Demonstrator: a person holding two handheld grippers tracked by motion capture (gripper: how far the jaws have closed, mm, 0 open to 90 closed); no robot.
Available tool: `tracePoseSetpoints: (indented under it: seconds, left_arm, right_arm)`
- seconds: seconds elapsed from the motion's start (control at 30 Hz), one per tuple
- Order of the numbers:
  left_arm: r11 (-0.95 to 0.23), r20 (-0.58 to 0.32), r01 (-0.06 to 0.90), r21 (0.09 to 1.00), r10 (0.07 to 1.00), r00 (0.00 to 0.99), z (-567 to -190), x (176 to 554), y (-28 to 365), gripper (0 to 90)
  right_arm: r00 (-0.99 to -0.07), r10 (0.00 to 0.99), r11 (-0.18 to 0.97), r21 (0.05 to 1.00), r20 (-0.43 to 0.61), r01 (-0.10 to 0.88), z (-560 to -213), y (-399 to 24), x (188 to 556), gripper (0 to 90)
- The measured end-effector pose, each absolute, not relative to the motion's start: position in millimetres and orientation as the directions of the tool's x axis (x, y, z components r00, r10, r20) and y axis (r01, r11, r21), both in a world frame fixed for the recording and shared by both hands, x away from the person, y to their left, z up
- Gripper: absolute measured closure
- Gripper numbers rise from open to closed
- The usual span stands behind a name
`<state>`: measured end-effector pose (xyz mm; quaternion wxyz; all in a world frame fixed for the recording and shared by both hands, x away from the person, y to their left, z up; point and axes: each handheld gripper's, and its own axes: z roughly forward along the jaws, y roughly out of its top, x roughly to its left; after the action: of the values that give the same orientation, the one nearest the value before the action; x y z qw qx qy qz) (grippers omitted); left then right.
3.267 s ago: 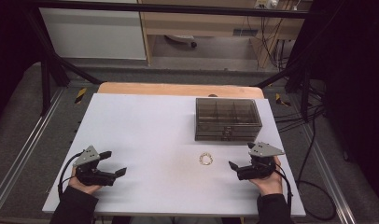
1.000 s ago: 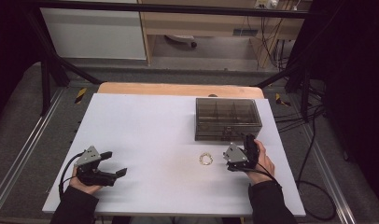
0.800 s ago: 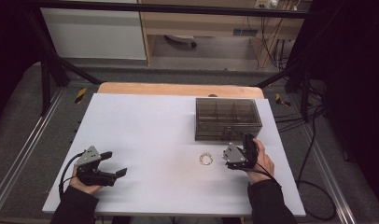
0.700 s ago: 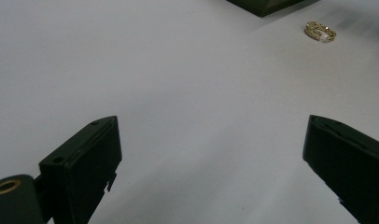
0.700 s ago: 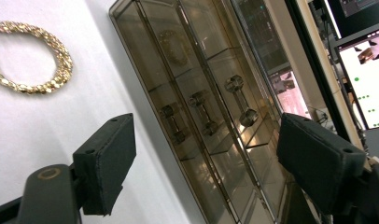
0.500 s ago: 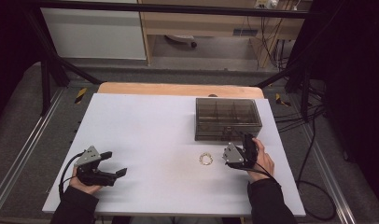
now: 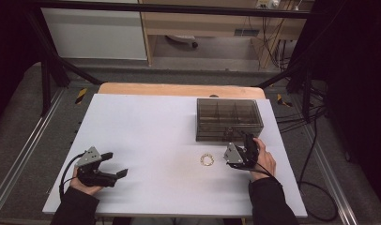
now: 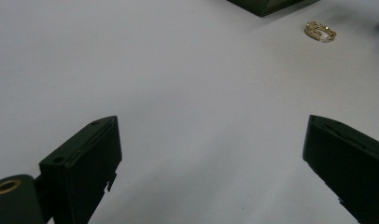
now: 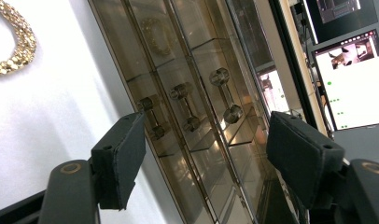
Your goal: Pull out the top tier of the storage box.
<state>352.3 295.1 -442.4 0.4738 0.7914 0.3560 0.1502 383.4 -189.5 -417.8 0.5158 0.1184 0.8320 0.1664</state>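
The left gripper [image 7: 114,165] rests low at about 8 o'clock on the table, jaws spread wide, nothing between them. The right gripper [image 7: 248,143], at 4 o'clock, is rolled on its side, pointing toward 12; its jaws have just been closing, nothing clamped.

table [image 7: 146,122]: white | on it: smoky box [image 7: 229,119]; gold bracelet [image 7: 207,160]

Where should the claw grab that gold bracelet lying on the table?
Probably from straight above, pinching one side of the loop. The gold bracelet lies flat on the white table, so only its thin chain band offers a hold: one pad inside the ring, one outside, on the side away from the smoky box.
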Motion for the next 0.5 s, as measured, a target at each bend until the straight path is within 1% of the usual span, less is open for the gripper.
tracePoseSetpoints:
  seconds: [0.1, 0.5]
  left_arm:
    - [-0.3, -0.099, 0.421, 0.856, 0.705, 0.703, -442.5, 352.4, 294.9, 4.3]
    - [-0.3, -0.1, 0.422, 0.855, 0.704, 0.703, -442.8, 352.5, 294.7, 4.5]
  right_arm:
    - [-0.429, 0.35, 0.925, 0.379, -0.833, 0.019, -418.6, -189.1, 383.4, 31.0]
    - [-0.39, 0.324, 0.937, 0.35, -0.862, 0.005, -421.6, -187.9, 385.4, 36.9]
